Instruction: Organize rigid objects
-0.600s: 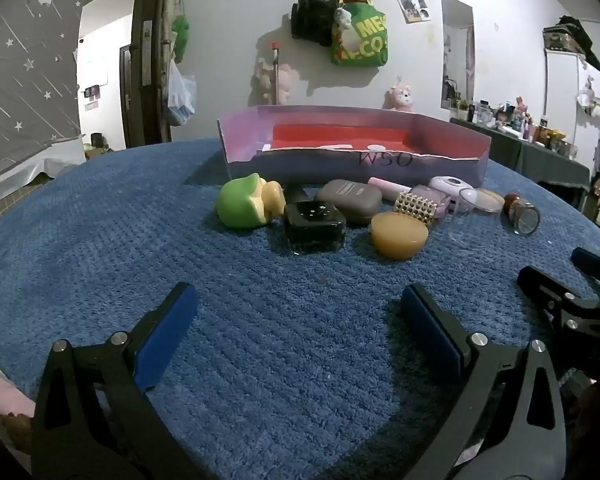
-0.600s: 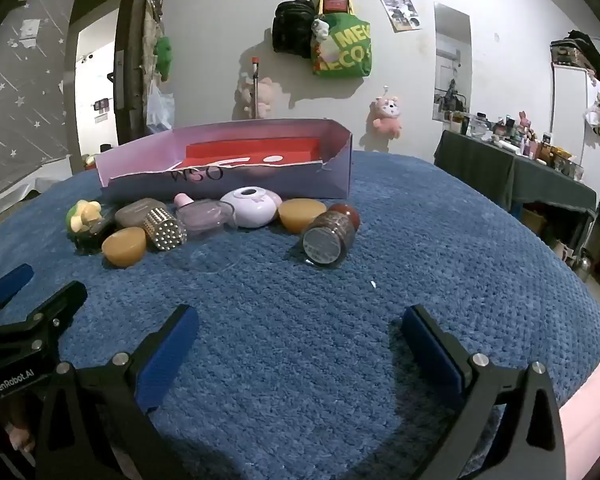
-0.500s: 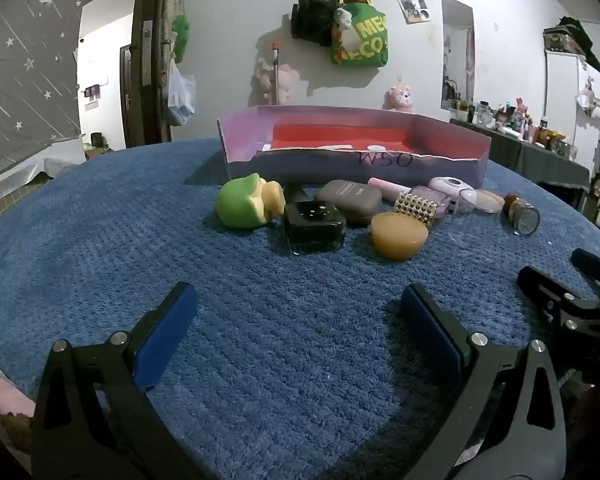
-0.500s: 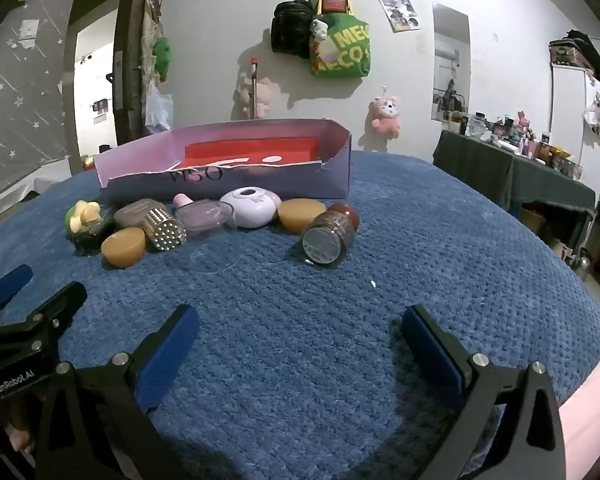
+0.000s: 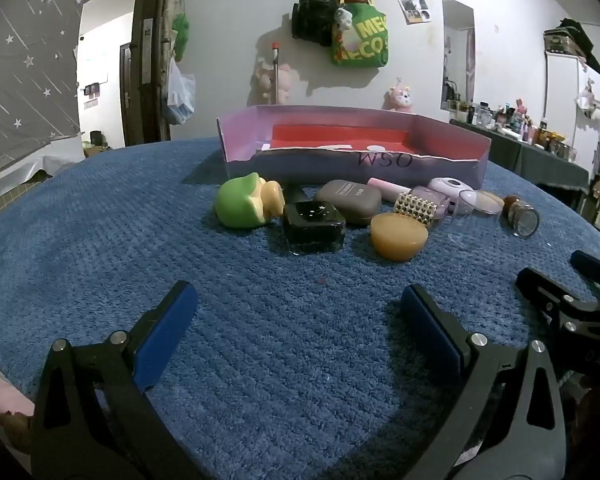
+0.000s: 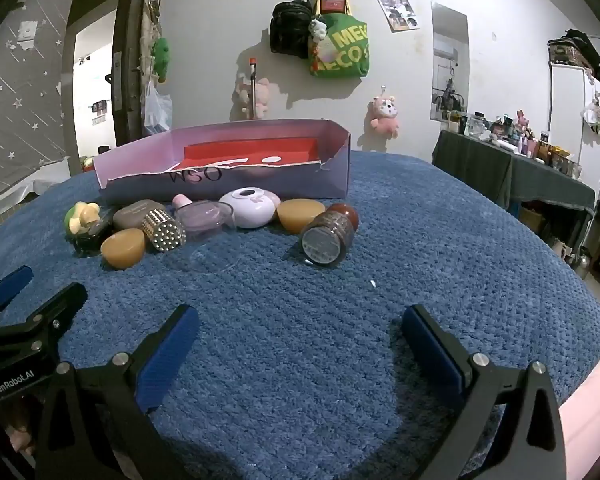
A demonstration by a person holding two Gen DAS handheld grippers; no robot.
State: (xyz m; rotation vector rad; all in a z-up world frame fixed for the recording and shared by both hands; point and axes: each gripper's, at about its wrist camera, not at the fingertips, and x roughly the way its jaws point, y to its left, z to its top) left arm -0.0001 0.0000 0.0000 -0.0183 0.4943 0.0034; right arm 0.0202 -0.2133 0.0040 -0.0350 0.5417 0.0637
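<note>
A home: plush toys (image 6: 385, 115) and bags (image 6: 339, 46) (wall-hung).

The left gripper (image 5: 298, 312) is wide open over the blue cloth (image 5: 100, 240). Small things (image 5: 320, 220) lie near the far box (image 5: 352, 148).

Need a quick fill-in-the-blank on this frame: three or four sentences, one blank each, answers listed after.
1. Both the left gripper and the right gripper have their jaws ____ with nothing between them.
2. The small objects lie on the blue cloth in front of the ____ box.
3. The letters written on the box's near wall are ____.
4. In the left wrist view, the black square case sits just right of the ____ frog-shaped toy.

Missing words: open; purple; WSO; green
</note>
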